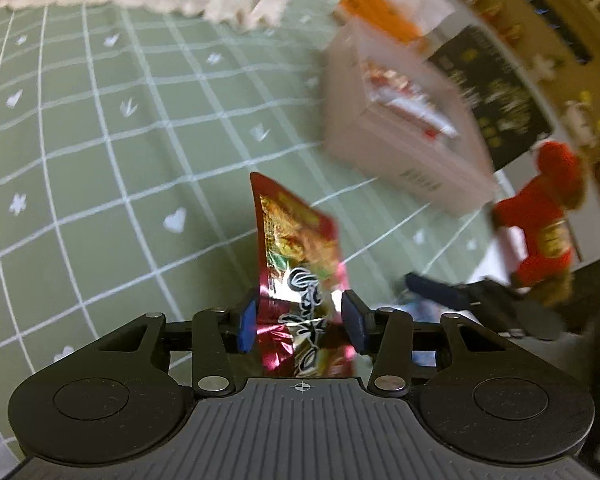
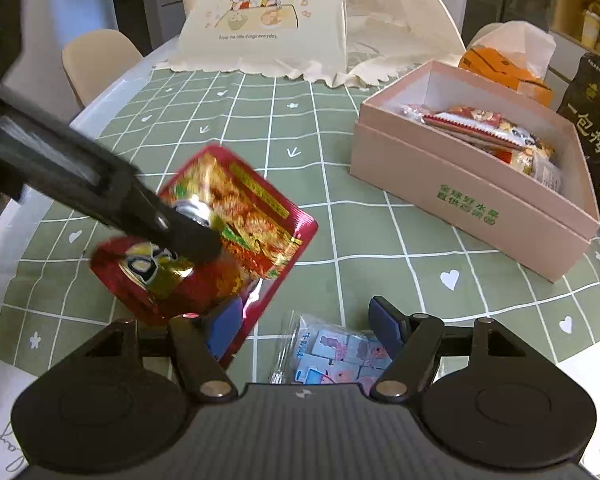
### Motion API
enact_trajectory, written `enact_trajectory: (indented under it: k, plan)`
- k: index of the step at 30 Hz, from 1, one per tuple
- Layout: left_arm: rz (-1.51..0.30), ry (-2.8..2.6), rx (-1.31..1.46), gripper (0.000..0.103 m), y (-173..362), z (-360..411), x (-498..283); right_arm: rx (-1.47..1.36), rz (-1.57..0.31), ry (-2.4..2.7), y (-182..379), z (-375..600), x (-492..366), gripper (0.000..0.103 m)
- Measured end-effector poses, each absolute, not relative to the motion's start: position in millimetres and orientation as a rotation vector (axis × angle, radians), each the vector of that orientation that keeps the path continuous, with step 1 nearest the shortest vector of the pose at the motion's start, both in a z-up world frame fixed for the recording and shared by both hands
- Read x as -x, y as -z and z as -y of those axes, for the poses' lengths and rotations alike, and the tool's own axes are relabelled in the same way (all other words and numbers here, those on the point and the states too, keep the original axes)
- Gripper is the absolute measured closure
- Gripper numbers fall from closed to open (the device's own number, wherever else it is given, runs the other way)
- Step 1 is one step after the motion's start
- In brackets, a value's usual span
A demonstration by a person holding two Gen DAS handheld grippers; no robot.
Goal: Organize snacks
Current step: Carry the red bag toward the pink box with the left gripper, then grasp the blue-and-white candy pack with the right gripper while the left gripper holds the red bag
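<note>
I see the table (image 2: 260,120) under its green checked cloth, with the cream mesh food cover (image 2: 300,20) at the far end. On the right sits the pink box (image 2: 460,208), open at the top, with several snack packets (image 2: 492,132) lying inside; behind it are an orange tissue pack (image 2: 504,68) and a black bag (image 2: 596,136).

My left gripper (image 1: 300,316) is tilted steeply down at the cloth and has the red foil snack packet (image 1: 296,248) pinched between its blue pads (image 1: 247,324), jaws a moderate way apart with the foil crumpled between them. In the right wrist view that same packet (image 2: 236,216) hangs clear above the cloth, left of the box and well apart from it, with the left tool's dark finger across its face.

My right gripper (image 2: 306,328) also angles down, low over the near edge of the table. Its jaws stand wide with nothing gripped; a clear packet of small blue-and-pink sweets (image 2: 336,356) lies on the cloth between the fingers, untouched by either pad.
</note>
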State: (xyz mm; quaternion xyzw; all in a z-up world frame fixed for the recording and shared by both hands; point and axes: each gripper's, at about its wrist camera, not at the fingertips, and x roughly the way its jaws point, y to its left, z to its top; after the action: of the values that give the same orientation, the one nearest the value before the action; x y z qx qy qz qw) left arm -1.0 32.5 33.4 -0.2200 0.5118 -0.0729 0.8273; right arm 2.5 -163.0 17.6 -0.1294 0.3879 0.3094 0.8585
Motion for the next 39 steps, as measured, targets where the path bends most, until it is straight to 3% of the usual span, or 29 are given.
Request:
enact_trajectory:
  k: [9, 14, 16, 20, 22, 24, 39]
  plan:
    - [-1.087, 0.226, 0.609, 0.057, -28.7, -34.4, 2.7, 0.237, -0.792, -0.647, -16.8, 179.4, 4.4, 0.031]
    - [-1.046, 0.276, 0.607, 0.075, -52.6, -27.8, 11.8, 0.221, -0.792, -0.658, -15.9, 184.4, 3.9, 0.031]
    - [-1.063, 0.258, 0.539, 0.074, -51.7, -17.8, 8.8, 0.228, -0.799, -0.661, -11.5, 183.7, 4.7, 0.031]
    - [-1.067, 0.211, 0.498, 0.062, -36.3, -9.2, 1.6, 0.253, -0.787, -0.664, -9.6, 181.5, 9.6, 0.031]
    - [-1.07, 0.217, 0.519, 0.065, -30.3, -8.0, -1.7, 0.255, -0.788, -0.668, -9.8, 181.9, 10.1, 0.031]
    - [-1.08, 0.205, 0.523, 0.075, -27.1, -8.7, -3.2, 0.253, -0.79, -0.67, -11.0, 183.8, 10.7, 0.031]
    - [-1.041, 0.118, 0.514, 0.077, -45.9, -34.6, 34.5, 0.213, -0.864, -0.729, -21.4, 213.5, 34.2, 0.027]
